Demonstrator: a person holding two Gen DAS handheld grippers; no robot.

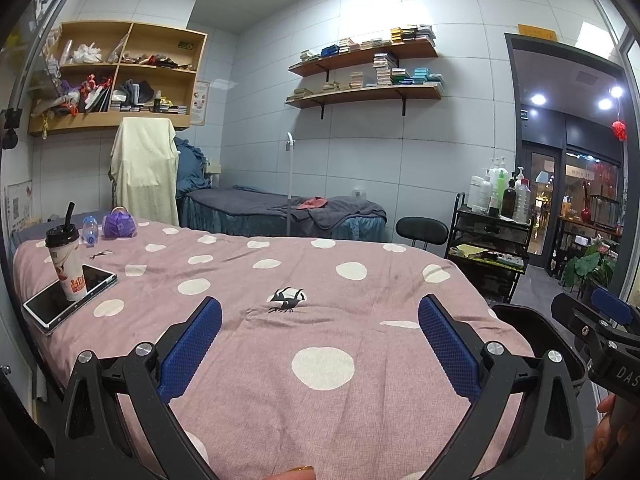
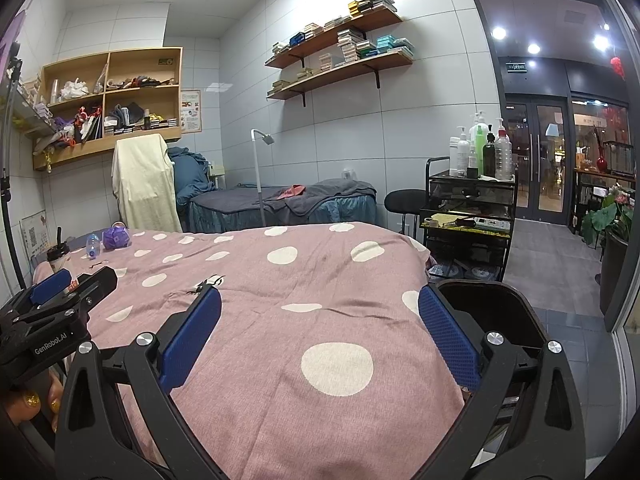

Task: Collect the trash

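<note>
Left wrist view | left gripper level above bedspread, jaws released | right gripper alongside, jaws released

Bed under pink spread with white dots. Far left corner: lidded drink cup with black straw standing on a tablet; behind, small clear bottle lying beside crumpled purple bag. Black scrap mid-bed.

My left gripper has matt black plastic arms, bright metal screws and blue pads with a rough knurled texture. The bed carries coarse woven pink cloth with white dots. At its far left corner, a paper cup stands on a glossy tablet. Wall tiles are smooth, glossy.
</note>
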